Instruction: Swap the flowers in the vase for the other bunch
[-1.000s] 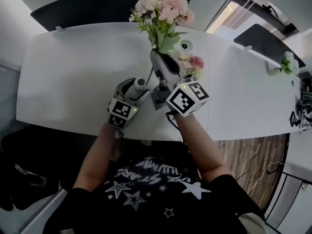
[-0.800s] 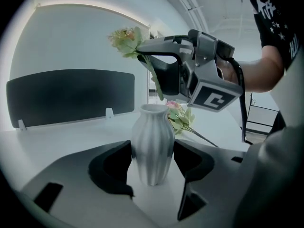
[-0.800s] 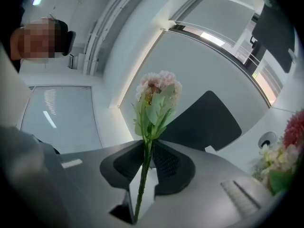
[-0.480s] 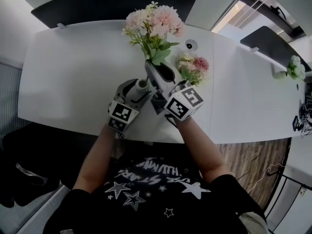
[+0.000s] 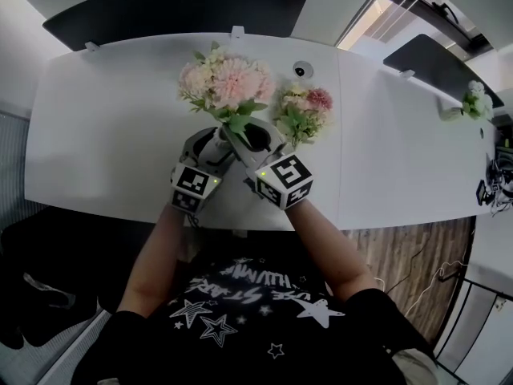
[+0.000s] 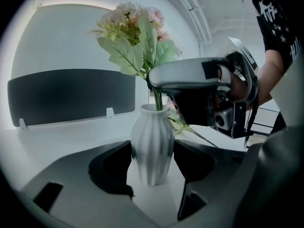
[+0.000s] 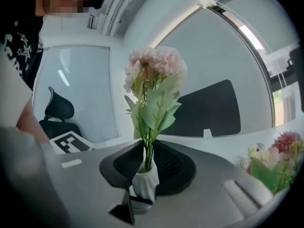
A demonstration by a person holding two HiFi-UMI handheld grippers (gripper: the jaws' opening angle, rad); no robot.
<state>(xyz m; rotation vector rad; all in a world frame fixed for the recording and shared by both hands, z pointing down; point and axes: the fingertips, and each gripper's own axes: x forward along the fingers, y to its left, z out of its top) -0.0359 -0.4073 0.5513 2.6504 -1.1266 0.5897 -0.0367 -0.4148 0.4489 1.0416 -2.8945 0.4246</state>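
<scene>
At the vase, left gripper fingers sit wide, clamping its body; right gripper fingers, narrow and just been opening, pinch the pink bunch stems in its mouth.

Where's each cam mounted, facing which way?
Head view: on the person's head, looking down at the white table; forearms, left gripper and right gripper show.
Left gripper view: along its jaws, gripping the white ribbed vase; right gripper, sleeve beyond.
Right gripper view: along its jaws, clamped on the pale pink flower bunch; arm at left.
Both gripper views share vase, bunch.
</scene>
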